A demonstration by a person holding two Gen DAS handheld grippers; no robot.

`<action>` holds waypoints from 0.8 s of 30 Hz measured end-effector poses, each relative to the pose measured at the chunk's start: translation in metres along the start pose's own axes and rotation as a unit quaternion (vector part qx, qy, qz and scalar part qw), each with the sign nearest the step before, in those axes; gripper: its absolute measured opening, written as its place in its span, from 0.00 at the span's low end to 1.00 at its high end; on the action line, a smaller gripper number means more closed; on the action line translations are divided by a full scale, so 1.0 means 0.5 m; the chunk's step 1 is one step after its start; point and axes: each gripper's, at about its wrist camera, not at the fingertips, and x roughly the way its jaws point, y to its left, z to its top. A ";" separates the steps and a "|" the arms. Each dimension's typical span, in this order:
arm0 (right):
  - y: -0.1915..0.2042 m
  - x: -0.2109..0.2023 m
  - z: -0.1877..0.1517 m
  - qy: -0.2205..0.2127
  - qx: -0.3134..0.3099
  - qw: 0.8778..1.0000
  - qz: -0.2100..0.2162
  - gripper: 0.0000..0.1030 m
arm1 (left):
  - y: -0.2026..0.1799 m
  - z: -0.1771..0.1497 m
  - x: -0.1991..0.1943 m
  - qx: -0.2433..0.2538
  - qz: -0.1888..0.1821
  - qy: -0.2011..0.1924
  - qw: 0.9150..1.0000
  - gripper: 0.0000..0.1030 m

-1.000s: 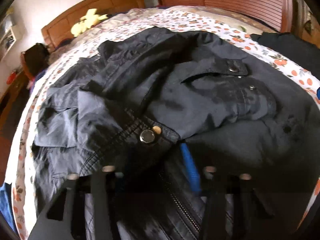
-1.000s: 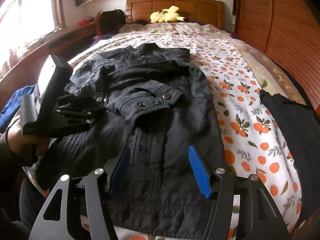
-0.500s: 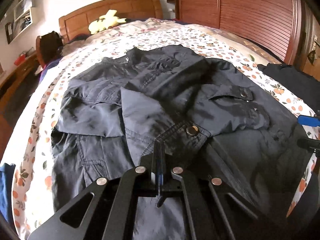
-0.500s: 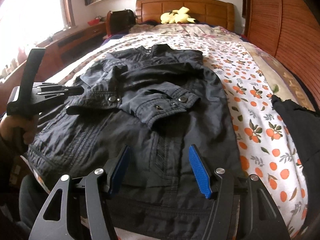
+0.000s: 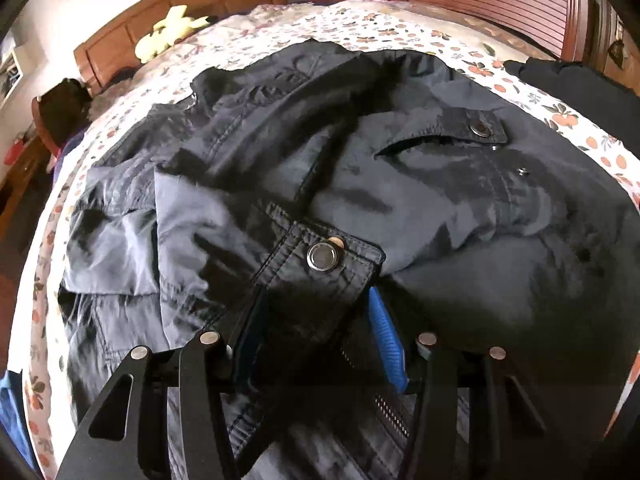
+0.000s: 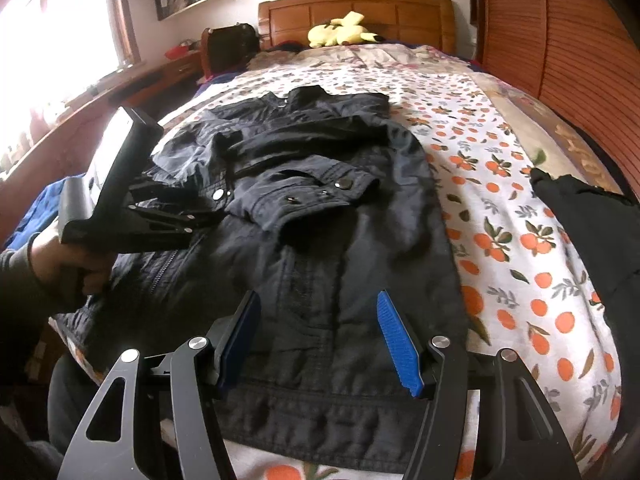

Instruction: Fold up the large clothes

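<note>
A dark jacket [image 6: 320, 220] lies flat on the bed with both sleeves folded across its front. My left gripper [image 5: 316, 336] is low over the left sleeve's cuff [image 5: 320, 264], which has a metal snap. Its jaws are opening. The cuff lies loose between the blue pads [image 5: 386, 340], which do not press on it. From the right wrist view the left gripper [image 6: 208, 212] is in a person's hand [image 6: 76, 264], pointing at that cuff. My right gripper [image 6: 320, 340] hangs open above the jacket's hem with nothing between its fingers.
The bedsheet [image 6: 500, 220] has an orange fruit print. A black garment [image 6: 580, 220] lies at the right edge and blue cloth [image 6: 36, 212] at the left. A yellow plush toy [image 6: 340, 30] sits by the wooden headboard [image 6: 356, 12]. A slatted wooden wall [image 6: 560, 40] runs along the right.
Half a second ago the left gripper was shut and drawn back to the left. Now it is back over the jacket with its jaws spread around the cuff. The right gripper kept still.
</note>
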 end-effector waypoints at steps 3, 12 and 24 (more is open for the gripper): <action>-0.010 0.004 -0.001 0.005 0.002 1.000 -0.003 0.56 | 0.005 0.003 0.004 -0.005 -0.006 -0.001 1.000 0.52; 0.010 0.026 0.009 0.010 -0.013 1.000 0.001 0.56 | 0.047 -0.009 -0.050 -0.040 -0.040 -0.033 0.998 0.01; 0.053 0.060 0.049 0.008 -0.036 0.999 0.008 0.56 | 0.273 -0.044 -0.237 -0.125 0.065 -0.118 0.983 0.06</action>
